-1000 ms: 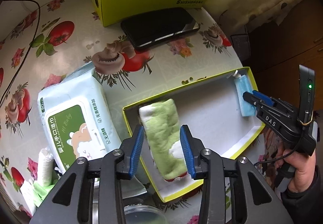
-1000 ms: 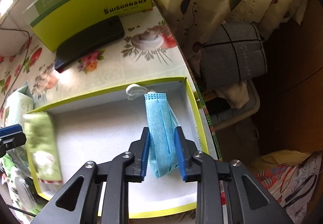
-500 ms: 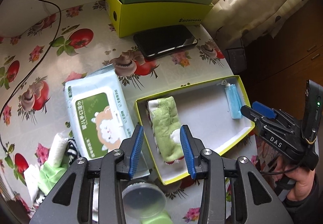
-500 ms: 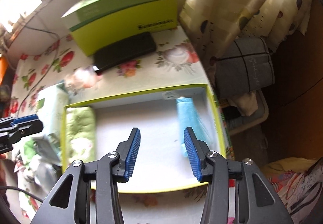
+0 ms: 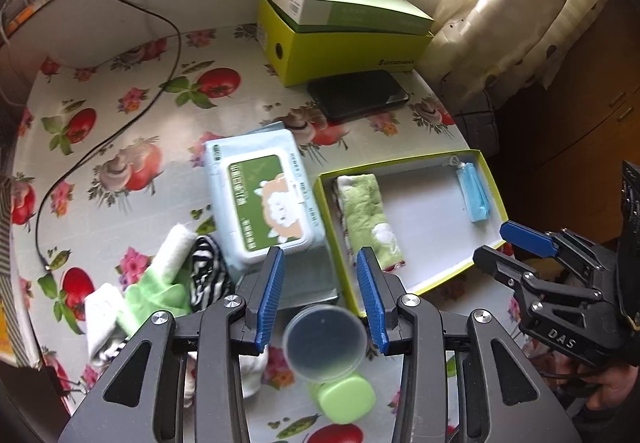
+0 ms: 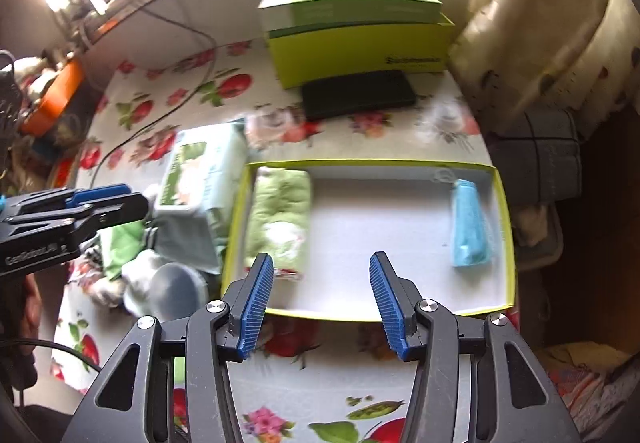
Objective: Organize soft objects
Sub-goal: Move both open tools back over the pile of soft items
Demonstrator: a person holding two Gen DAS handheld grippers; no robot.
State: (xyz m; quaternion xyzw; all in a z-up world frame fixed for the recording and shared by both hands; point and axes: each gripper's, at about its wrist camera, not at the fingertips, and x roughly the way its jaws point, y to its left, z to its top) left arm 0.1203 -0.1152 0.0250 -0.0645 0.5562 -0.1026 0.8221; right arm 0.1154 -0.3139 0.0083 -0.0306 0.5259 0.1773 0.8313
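Observation:
A shallow yellow-rimmed box (image 5: 420, 285) (image 6: 505, 199) lies on the flowered table. A folded green towel (image 5: 370, 217) (image 6: 280, 215) rests at its left end and a blue face mask (image 5: 473, 193) (image 6: 470, 227) at its right end. My left gripper (image 5: 320, 295) is open and empty, raised above the box's near left corner. My right gripper (image 6: 320, 303) hangs over the box's front edge, its jaws still opening with nothing between them; it also shows in the left wrist view (image 5: 508, 243). A heap of green, white and striped cloths (image 5: 168, 279) lies left of the box.
A wet-wipes pack (image 5: 262, 199) lies beside the box. A lidded plastic jar (image 5: 324, 341) and a green lid (image 5: 344, 397) sit near the table's front. At the back stand a yellow-green carton (image 5: 344, 43) and a black case (image 5: 358, 95). A cable (image 5: 108, 139) crosses the left side.
The right gripper let go of the blue mask, opened and pulled up and back from the box. The left gripper also rose and drew back from the green towel.

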